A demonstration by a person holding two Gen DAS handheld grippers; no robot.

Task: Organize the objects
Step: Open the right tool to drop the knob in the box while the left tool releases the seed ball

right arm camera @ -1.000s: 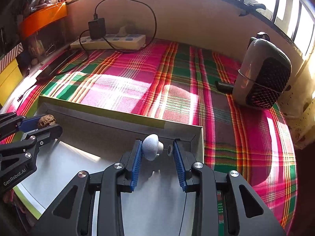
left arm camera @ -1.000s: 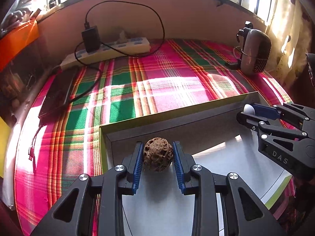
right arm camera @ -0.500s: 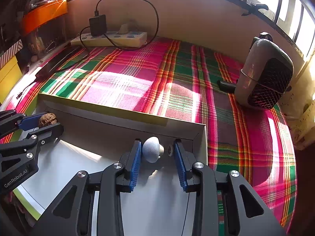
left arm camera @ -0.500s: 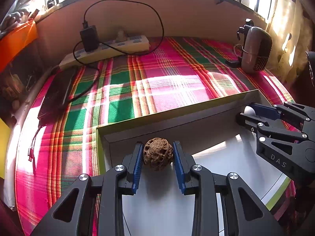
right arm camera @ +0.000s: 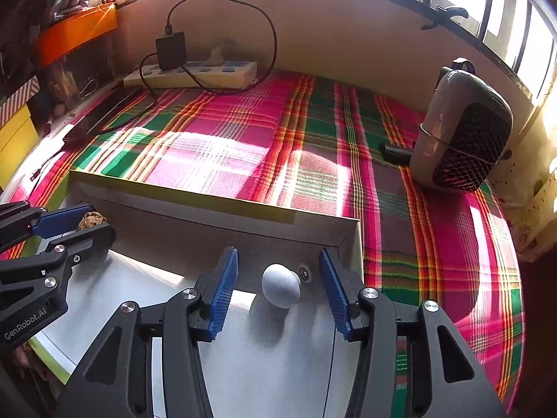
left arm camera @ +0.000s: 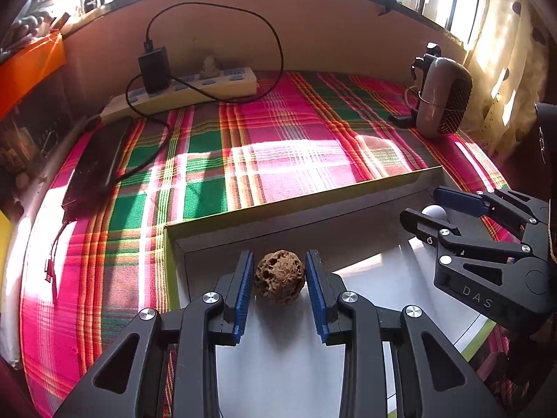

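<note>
both tongs have let go a little since a second ago, the right far more than the left. on the left, the left tongs (left arm camera: 278,287) are opening, their blue pads standing just off the brown wrinkled ball (left arm camera: 279,276), which sits on the white floor of the shallow box (left arm camera: 299,202), near its far-left corner; a thin gap shows on the left side, while the right pad looks touching or nearly so. further right, the right tongs (right arm camera: 278,291) are opening wide, and the white knob-shaped piece (right arm camera: 281,285) lies free between them near the far-right corner, close against the far wall, touching neither pad. the box rests on a plaid cloth (right arm camera: 226,139), with a power strip (left arm camera: 181,90) far left and a small heater (right arm camera: 459,139) far right.

this looks like the release step, each item set in its own corner. next, both tongs should draw back and up without nudging the round pieces, which could roll.
</note>
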